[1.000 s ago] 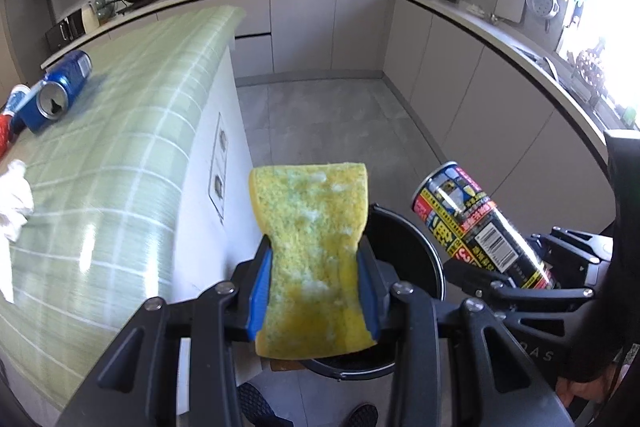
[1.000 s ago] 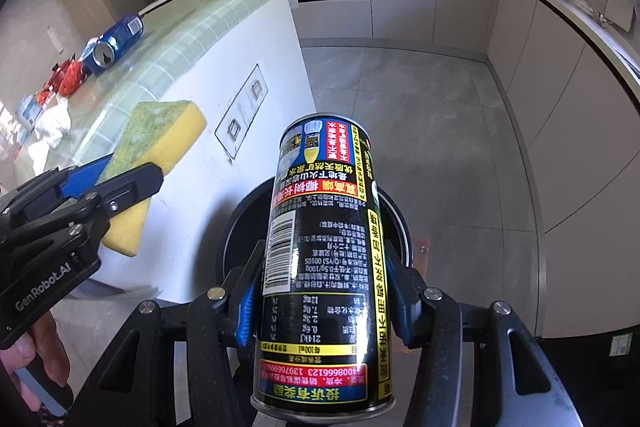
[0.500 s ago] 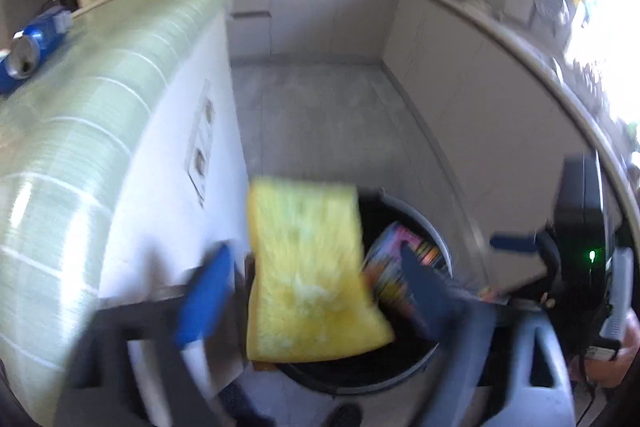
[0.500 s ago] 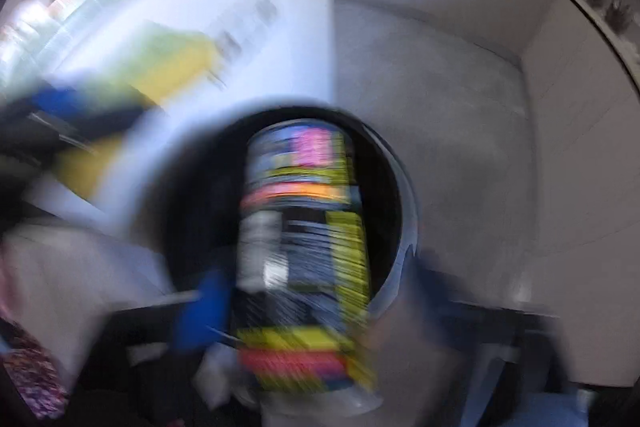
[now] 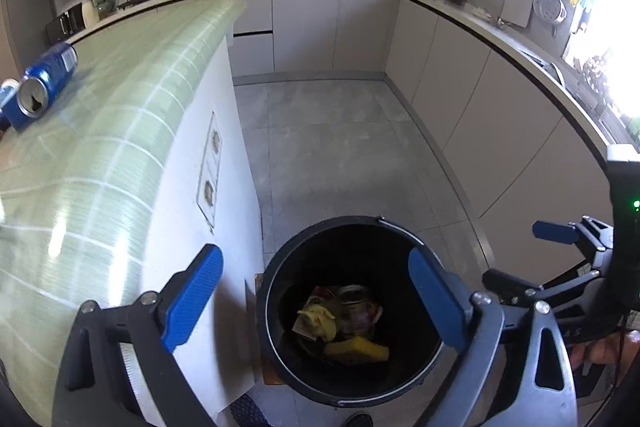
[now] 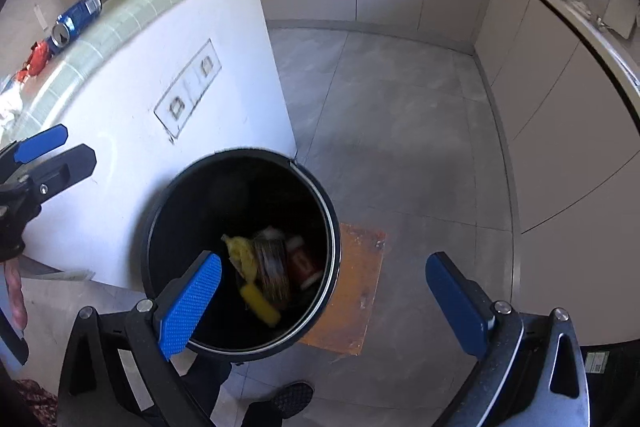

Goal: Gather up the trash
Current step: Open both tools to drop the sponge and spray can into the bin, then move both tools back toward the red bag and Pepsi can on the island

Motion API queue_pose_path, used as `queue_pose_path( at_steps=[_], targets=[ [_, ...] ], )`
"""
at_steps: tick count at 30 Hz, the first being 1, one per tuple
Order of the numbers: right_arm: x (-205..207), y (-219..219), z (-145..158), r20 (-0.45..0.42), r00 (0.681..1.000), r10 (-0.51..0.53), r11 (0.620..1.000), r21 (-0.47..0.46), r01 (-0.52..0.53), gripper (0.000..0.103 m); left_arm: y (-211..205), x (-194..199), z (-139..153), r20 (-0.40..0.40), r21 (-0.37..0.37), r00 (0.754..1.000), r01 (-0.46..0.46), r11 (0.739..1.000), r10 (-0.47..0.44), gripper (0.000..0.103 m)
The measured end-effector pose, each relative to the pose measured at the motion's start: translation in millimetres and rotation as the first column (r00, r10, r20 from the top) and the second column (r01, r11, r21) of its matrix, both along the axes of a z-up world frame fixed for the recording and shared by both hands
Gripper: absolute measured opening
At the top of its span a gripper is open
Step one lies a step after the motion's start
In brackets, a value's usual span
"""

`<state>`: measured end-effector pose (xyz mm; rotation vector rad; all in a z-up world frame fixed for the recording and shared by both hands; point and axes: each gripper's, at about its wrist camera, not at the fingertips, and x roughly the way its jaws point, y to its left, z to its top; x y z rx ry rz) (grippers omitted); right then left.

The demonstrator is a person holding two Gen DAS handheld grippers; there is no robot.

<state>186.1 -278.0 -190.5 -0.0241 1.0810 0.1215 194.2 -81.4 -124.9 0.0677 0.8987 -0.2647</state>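
Left wrist view looks straight down into the black trash bucket (image 5: 352, 311), where the yellow sponge (image 5: 356, 349) now lies at the bottom next to the black-and-yellow can (image 5: 356, 311) and a banana peel (image 5: 318, 319). A second ago the sponge was clamped in the left gripper (image 5: 316, 299) and the can in the right gripper (image 6: 324, 307); both have since been dropped, and both tools now stand with their blue pads spread wide apart and nothing between them. In the right wrist view the same load shows inside the bucket (image 6: 240, 251): sponge (image 6: 260, 303), can (image 6: 274, 267) and peel (image 6: 242, 253), with a red-labelled item beside them. The bucket stands on the grey floor against the white side of the island, partly on an orange mat (image 6: 352, 287).

So this pair of items counts as collected, and I judge the task only partly done. On the green tiled island top (image 5: 100, 131) a blue drink can (image 5: 40, 87) lies on its side, well apart from the bucket, and the right wrist view shows the blue can (image 6: 74, 21) with red crumpled wrapping (image 6: 36, 61) just beside it and something white further along the edge. The next move probably calls for swinging both open tools back up to that counter, and the lying can may roll when pinched
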Motion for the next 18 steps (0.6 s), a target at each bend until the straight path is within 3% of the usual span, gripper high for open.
queue_pose_path(
  at_steps=[9,18],
  targets=[
    [-9,-12,42,0.073,0.996,-0.059,0.998,-0.008,0.059,0.103,25,-4,42,0.112,0.014,0.989,-0.097,0.995,0.095,0.095],
    [-11,8,87,0.163,0.987,-0.01,1.0,-0.012,0.012,0.103,65,-20,73,0.184,-0.003,0.962,-0.205,0.979,0.202,0.095]
  ],
)
